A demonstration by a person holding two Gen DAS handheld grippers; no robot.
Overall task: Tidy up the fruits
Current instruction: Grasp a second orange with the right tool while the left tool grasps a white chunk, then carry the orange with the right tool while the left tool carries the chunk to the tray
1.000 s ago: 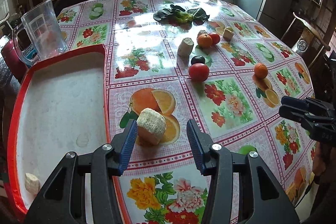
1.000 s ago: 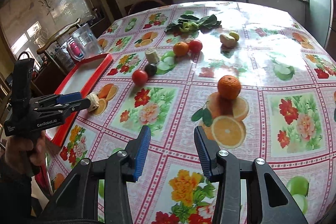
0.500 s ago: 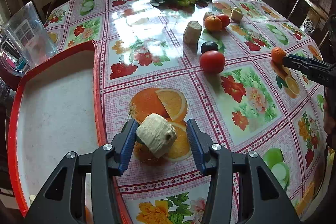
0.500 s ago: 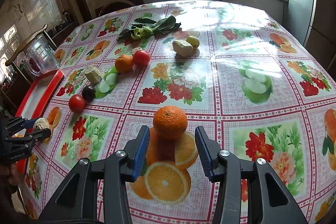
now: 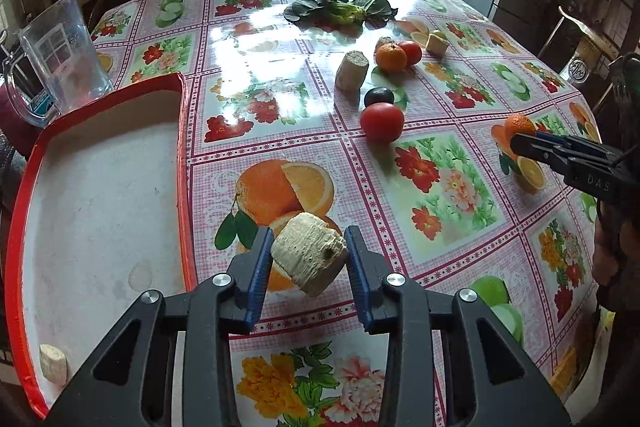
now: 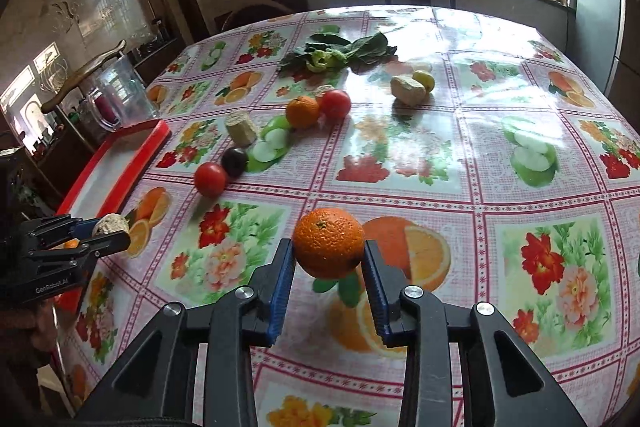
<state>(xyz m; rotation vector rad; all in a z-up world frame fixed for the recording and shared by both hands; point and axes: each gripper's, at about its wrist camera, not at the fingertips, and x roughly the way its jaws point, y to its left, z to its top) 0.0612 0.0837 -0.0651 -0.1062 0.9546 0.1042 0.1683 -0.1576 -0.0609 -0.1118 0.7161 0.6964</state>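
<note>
Two grips – pale ribbed chunk [image 5: 307, 254], dimpled orange [image 6: 328, 242], both clamped

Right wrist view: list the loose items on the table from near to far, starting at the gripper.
Orange in the right gripper → near tomato → dark plum → pale chunk → far orange → greens.
</note>
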